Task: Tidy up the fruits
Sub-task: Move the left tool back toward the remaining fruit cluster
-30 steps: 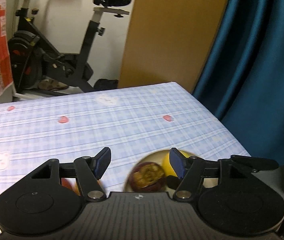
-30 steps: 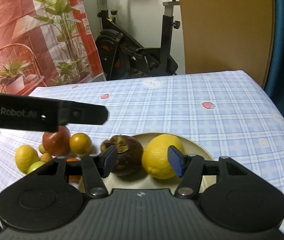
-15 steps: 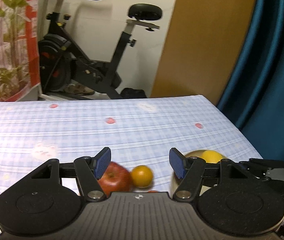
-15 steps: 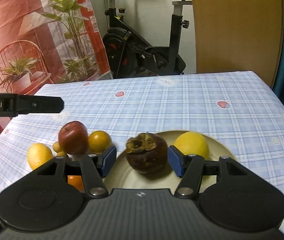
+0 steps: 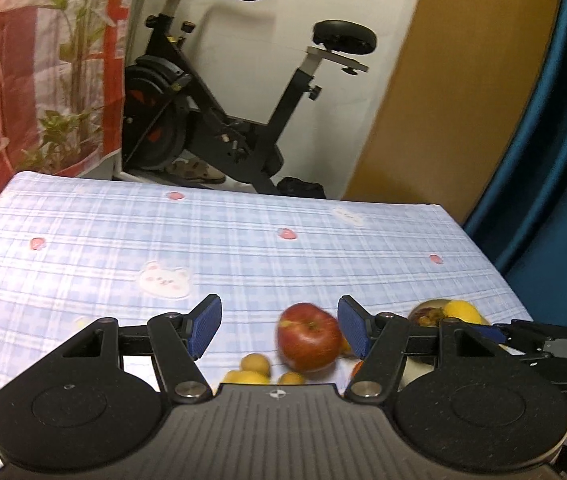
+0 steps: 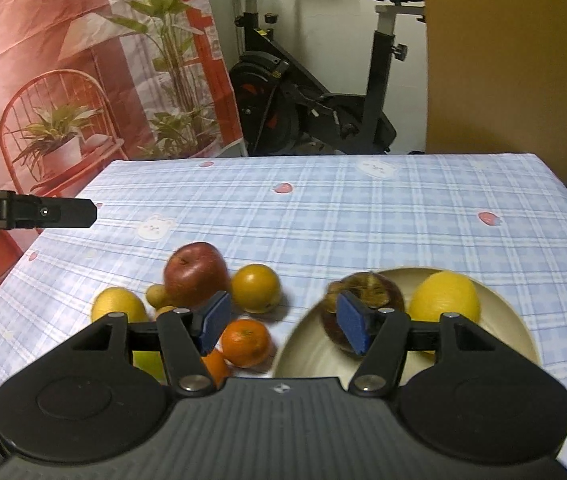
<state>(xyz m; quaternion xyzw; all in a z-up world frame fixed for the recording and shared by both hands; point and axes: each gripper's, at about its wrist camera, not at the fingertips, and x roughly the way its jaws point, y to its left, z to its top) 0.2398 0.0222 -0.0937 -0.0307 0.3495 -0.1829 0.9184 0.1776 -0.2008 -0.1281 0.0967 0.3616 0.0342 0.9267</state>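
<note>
Left wrist view: round red apple (image 5: 309,337) sits just ahead, nearer the right jaw of the half-open, empty left hand-held gripper (image 5: 276,325); right hand-held gripper (image 6: 283,322) is opening, empty.

My left gripper (image 5: 277,326) hangs over the blue checked tablecloth (image 5: 243,248), jaws apart, nothing between the blue pads (image 5: 203,326). A red apple (image 5: 308,336) sits on the cloth just inside my right-hand pad, at about five o'clock from the bear print (image 5: 163,280). Small yellow fruits (image 5: 255,364) lie at seven o'clock from the apple, partly hidden by my housing. At three o'clock from the apple, behind my finger, a dark brownish fruit (image 5: 425,314) and a yellow one (image 5: 461,312) rest together; the dish under them is mostly hidden. The other gripper (image 5: 539,340) pokes in at the right edge. Exercise bike (image 5: 243,120) at twelve o'clock, blue curtain (image 5: 555,160) at two.
</note>
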